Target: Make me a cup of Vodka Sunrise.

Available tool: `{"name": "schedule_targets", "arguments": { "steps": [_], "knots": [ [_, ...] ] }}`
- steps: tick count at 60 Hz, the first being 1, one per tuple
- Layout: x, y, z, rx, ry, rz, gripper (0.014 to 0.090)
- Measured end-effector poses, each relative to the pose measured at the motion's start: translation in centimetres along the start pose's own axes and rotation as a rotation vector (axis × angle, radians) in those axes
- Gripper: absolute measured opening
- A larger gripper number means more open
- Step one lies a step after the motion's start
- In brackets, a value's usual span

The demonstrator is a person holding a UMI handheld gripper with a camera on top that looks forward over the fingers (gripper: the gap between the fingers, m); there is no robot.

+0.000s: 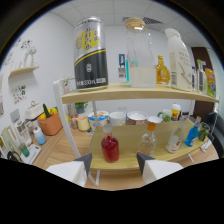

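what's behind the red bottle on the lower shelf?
Behind the red bottle, a row of bowls along the lower shelf back. Bowl contents are hidden. The gripper is open, just short of it.

Two-tier wooden shelf (125, 92) on white posts, standing on wooden table (55, 150).

Upper board — large black-and-silver can (91, 55) at left, clear glass jar (139, 52), amber bottle (162, 71), white bottle (178, 57) toward right.

Lower board — red-liquid bottle (110, 145) near front, clear bottle (149, 139) to its right, blue bottle (192, 135) far right, bowls along back.

Table, left of shelf — orange basket (50, 122).
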Motion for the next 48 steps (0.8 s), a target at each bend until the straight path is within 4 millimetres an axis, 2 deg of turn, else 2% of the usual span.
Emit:
{"name": "schedule_targets", "arguments": {
  "steps": [5,9,17,23,38,48],
  "knots": [
    [-0.4,-0.4,2.0,0.014,0.01,-0.016,0.0797],
    [-0.8,-0.5,3.5,0.021,0.014,-0.03,0.0723],
    [-0.1,-0.4,5.3,0.027,0.055,-0.069,0.0496],
    [-0.5,-0.5,5.8,0.04,0.03,-0.093,0.037],
    [-0.6,-0.8,5.4,0.062,0.002,-0.115,0.0348],
    [-0.8,-2.2,2.8,0.111,-0.023,-0.151,0.0346]
  ]
}}
